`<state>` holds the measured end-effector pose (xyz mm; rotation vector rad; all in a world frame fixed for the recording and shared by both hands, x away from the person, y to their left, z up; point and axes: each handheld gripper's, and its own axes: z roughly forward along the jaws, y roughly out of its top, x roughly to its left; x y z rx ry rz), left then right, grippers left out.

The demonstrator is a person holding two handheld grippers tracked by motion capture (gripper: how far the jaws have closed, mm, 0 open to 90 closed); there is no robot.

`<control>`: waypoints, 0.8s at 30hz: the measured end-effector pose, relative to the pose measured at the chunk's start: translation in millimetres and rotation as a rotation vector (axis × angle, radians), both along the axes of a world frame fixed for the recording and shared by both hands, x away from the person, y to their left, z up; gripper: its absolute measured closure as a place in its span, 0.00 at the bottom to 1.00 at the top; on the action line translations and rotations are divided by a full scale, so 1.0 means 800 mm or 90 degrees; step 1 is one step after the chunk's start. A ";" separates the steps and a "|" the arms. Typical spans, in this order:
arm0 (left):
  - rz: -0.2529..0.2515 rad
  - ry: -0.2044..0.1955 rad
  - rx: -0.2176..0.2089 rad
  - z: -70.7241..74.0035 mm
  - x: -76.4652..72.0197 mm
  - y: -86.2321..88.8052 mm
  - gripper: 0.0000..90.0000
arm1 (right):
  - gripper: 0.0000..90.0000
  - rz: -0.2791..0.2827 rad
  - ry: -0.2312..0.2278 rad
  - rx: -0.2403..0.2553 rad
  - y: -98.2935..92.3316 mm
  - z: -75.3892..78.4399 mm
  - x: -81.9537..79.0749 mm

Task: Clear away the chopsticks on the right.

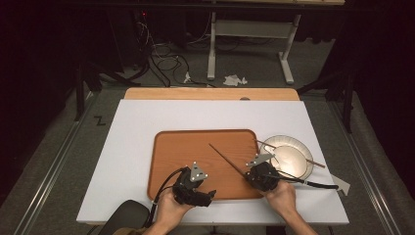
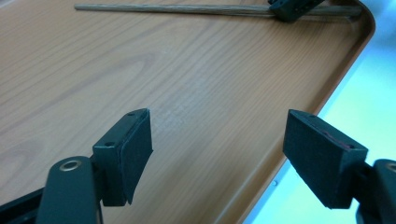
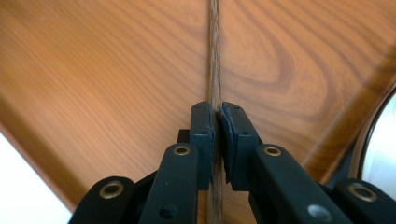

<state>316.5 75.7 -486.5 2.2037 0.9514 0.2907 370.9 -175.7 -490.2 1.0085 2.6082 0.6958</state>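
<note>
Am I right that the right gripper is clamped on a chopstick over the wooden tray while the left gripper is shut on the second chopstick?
Not quite: the left gripper is open and holds nothing, as the left gripper view shows, its fingers wide apart above the wooden tray. The rest stands: the right gripper is clamped on a chopstick over the tray.

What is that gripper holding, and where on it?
The right gripper pinches a dark wooden chopstick near its thick end, over the wooden tray. The left gripper is open and holds nothing.
</note>
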 end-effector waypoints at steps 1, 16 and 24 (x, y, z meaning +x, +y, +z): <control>0.001 -0.001 0.001 0.000 0.000 0.000 0.27 | 0.91 -0.005 -0.001 0.001 0.000 0.000 0.000; 0.003 -0.007 -0.002 0.002 -0.001 0.001 0.27 | 0.91 -0.044 -0.020 -0.016 -0.014 0.000 0.003; 0.003 -0.007 -0.001 0.002 -0.002 0.002 0.27 | 0.90 -0.064 -0.008 0.000 -0.023 0.000 0.004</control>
